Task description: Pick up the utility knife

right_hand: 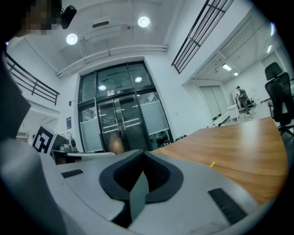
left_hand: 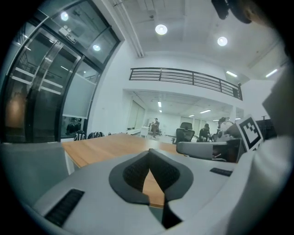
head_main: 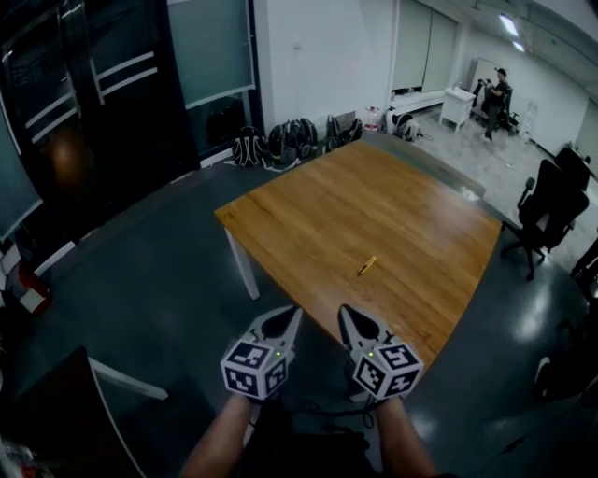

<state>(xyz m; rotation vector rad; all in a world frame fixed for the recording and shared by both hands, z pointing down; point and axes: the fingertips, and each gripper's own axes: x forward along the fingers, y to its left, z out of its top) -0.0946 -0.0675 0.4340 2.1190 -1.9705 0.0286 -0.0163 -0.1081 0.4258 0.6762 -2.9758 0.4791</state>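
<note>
Yellow slim utility knife (head_main: 367, 266) lies on the wooden desk (head_main: 308, 205), at one o'clock from the nearer right claw (head_main: 346, 314), its length pointing likewise. Right claw and left claw (head_main: 291, 316) are pressed together, empty.

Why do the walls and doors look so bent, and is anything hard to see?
Head view: wide lens bows the table edges; ceiling lights glare off the glossy floor; the utility knife is a small yellow sliver. Left gripper view: fisheye, dark corners, balcony railing curves. Right gripper view: glass doors lean and bend; the utility knife only a yellow speck.
</note>
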